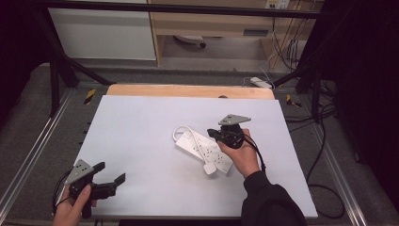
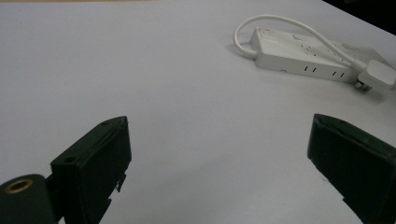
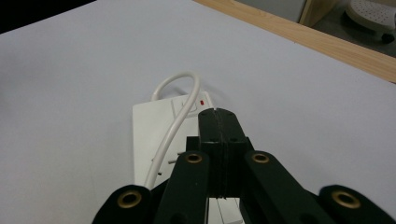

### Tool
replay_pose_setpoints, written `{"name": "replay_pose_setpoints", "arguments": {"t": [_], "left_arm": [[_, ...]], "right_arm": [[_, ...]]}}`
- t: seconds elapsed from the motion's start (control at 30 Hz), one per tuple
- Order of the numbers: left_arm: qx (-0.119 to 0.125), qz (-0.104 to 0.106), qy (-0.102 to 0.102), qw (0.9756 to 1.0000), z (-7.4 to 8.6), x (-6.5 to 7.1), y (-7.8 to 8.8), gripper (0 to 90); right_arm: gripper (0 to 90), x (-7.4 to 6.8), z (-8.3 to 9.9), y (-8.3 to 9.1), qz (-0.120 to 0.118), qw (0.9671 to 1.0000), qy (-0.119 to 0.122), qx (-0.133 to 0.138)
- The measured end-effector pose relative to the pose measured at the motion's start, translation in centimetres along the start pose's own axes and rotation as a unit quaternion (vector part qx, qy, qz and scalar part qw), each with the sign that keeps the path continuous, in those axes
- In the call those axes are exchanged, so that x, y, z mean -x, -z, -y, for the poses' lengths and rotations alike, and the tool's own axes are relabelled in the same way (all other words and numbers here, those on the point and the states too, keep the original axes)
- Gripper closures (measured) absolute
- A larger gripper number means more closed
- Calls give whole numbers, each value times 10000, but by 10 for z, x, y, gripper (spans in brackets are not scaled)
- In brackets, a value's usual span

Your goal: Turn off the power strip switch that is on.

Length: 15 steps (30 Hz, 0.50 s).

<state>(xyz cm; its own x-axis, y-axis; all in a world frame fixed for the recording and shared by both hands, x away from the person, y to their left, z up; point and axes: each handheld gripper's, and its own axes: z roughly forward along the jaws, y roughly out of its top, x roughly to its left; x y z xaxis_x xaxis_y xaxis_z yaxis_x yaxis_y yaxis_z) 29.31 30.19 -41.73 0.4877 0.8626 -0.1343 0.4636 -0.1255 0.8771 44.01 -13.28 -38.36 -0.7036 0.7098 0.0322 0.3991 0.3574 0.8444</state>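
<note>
A white power strip (image 1: 200, 147) lies slanted near the middle of the white table top (image 1: 141, 122). Its cord (image 3: 182, 84) loops out from the far end and runs back over the strip to a white plug (image 1: 210, 168) lying on its near end. My right gripper (image 1: 212, 134) hangs just above the strip's right side. Its jaws are pressed together, tip (image 3: 218, 116) close to the switch with the red mark (image 3: 201, 101). My left gripper (image 1: 110, 172) rests at the near left corner, open and holding nothing, facing the strip (image 2: 299, 58) and plug (image 2: 380, 74) across bare table.
A wooden strip (image 1: 188, 90) borders the table's far edge. Black frame posts (image 1: 55, 75) stand at the far corners. Cables and a white adapter (image 1: 260, 82) lie on the floor behind and to the right. Bare white surface lies between the left gripper and the strip.
</note>
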Motion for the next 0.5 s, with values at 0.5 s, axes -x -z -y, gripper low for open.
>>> {"name": "replay_pose_setpoints", "arguments": {"t": [0.5], "left_arm": [[2,2,-7,10000,0,0,0,64]], "right_arm": [[900,0,6,-8,15,9997,43,-236]]}}
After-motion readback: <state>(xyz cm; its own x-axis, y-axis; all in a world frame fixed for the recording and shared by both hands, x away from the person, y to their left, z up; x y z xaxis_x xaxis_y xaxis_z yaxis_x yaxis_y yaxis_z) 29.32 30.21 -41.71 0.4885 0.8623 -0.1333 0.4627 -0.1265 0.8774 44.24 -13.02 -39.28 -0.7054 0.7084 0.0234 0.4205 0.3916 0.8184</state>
